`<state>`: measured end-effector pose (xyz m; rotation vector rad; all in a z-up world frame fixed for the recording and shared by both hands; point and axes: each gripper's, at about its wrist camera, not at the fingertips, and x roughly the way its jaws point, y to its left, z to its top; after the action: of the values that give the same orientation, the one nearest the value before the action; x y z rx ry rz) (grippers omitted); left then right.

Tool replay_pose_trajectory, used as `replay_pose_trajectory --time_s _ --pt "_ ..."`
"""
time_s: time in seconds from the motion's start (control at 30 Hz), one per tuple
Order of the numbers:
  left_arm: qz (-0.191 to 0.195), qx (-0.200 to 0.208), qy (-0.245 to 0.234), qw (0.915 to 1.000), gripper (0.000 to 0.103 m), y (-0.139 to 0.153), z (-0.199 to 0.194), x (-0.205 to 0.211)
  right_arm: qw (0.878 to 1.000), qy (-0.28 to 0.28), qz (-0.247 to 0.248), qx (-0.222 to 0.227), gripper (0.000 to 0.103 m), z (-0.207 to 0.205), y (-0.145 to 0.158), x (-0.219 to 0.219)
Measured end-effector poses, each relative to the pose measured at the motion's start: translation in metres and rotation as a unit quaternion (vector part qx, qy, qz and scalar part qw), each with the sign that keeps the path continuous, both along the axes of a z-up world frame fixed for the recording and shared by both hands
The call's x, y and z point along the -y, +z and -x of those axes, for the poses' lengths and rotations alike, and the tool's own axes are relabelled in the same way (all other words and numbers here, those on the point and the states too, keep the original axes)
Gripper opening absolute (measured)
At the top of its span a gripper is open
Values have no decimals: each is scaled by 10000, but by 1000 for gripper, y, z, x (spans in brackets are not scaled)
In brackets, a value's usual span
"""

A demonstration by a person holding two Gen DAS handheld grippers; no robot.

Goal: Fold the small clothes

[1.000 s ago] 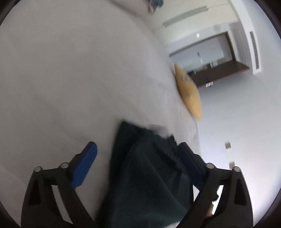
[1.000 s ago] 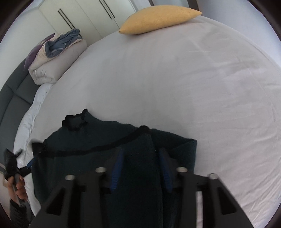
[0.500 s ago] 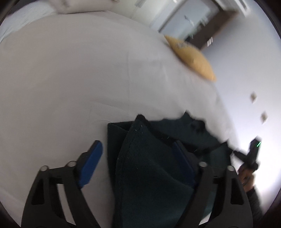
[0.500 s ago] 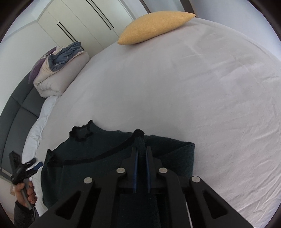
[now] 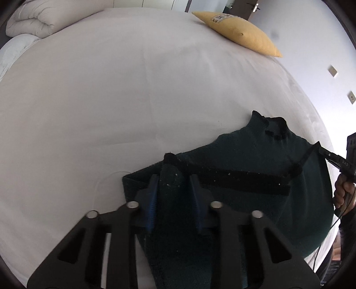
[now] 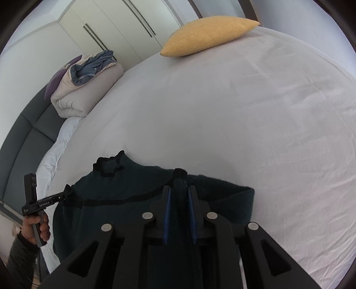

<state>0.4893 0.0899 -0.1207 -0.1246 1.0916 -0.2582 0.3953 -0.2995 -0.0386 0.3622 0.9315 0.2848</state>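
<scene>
Bed sheet [image 6: 222, 115], yellow pillow [image 6: 207, 35], wardrobe [image 6: 124, 26]

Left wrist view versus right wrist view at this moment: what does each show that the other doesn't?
Only the left wrist view: two wall sockets and the label on the pillow.
Only the right wrist view: the wardrobe, the grey headboard and blue clothes lying on the duvet.
Both: the dark green sweater spread on the white bed, the yellow pillow and the folded duvet.
</scene>
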Motion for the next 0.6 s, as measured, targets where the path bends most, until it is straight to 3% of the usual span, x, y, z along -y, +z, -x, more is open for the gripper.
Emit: replay_pose_trajectory --time_s 0.03,0.13,0.33,0.6 --pt "-20 22 3 10000 11 1 1 -1 10000 24 54 9 17 -1 0 -2" --pt "-109 177 15 9998 6 7 7 0 9998 78 165 41 17 -5 1 -6" --pt "-166 450 143 9987 5 21 24 -9 9987 208 458 111 7 -7 4 -15" --pt "180 780 866 9930 5 38 33 -39 9985 -476 161 239 6 -1 15 17"
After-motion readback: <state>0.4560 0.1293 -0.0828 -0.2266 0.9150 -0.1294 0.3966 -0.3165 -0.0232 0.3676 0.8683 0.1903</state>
